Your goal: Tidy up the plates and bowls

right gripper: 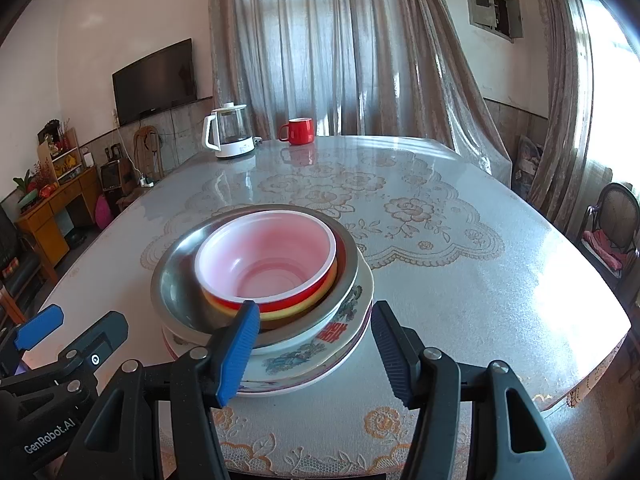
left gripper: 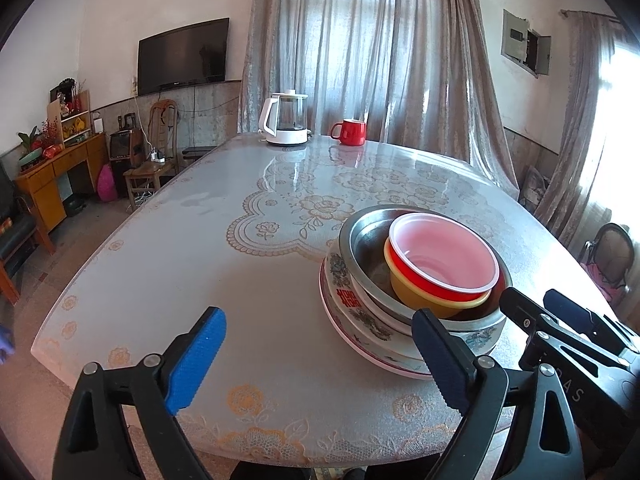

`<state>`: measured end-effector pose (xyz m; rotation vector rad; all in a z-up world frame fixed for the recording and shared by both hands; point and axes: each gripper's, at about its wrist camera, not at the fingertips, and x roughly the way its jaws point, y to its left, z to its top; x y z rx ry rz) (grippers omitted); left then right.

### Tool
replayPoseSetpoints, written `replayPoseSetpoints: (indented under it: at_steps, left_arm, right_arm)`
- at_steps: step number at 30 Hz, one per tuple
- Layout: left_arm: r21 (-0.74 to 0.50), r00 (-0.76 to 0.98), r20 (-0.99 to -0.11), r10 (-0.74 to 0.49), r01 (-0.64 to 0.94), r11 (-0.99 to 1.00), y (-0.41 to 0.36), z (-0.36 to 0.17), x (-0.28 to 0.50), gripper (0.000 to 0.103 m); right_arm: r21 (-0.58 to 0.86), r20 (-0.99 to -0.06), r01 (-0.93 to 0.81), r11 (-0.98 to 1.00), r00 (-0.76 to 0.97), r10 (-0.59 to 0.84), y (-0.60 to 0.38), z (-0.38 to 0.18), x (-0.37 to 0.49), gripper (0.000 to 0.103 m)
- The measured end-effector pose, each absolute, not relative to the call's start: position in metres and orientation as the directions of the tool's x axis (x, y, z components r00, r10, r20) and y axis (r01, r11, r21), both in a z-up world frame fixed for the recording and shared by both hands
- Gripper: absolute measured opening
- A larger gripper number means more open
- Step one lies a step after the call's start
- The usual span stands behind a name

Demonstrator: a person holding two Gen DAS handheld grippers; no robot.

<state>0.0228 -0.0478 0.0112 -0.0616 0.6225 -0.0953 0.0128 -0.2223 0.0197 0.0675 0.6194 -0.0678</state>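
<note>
Tongs (left gripper: 320, 360) gaping beside stacked bowls (left gripper: 440, 264)

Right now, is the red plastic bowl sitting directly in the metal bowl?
No, the red plastic bowl is nested in a yellow plastic bowl, which sits in the metal bowl.

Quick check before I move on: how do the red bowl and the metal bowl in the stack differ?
The red bowl is the smaller one, plastic-looking with a pale pink inside and white rim; the metal bowl is wider, shiny and grey. The red bowl sits on top, nested in a yellow bowl; the metal bowl lies lower, holding both and resting on the patterned dishes. The red bowl sits off-centre inside the metal bowl. Both are upright, empty and round.
</note>
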Motion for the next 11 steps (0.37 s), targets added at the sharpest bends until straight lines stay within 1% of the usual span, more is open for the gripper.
replayPoseSetpoints:
  at_steps: [2, 4, 6, 11]
  left_arm:
    - [-0.084, 0.812, -0.572, -0.115, 0.082, 0.993, -0.0486, 0.0110, 0.0218, 0.093]
    - [-0.083, 0.820, -0.559, -0.122, 0.091, 0.992, -0.0487, 0.0120, 0.0199, 0.087]
    - [-0.084, 0.827, -0.547, -0.129, 0.100, 0.991, -0.0490, 0.0139, 0.0184, 0.086]
    - [-0.099, 0.819, -0.558, -0.131, 0.090, 0.991, -0.0456, 0.0146, 0.0219, 0.086]
  right_arm:
    - [0.042, -0.582, 0.083, 0.996, 0.812, -0.043, -0.2222, 0.0193, 0.0129, 0.059]
    - [0.043, -0.582, 0.084, 0.996, 0.812, -0.043, -0.2223, 0.0193, 0.0130, 0.059]
    - [0.043, -0.581, 0.084, 0.996, 0.812, -0.043, -0.2223, 0.0194, 0.0130, 0.059]
    - [0.046, -0.575, 0.088, 0.995, 0.817, -0.046, -0.2254, 0.0193, 0.0133, 0.059]
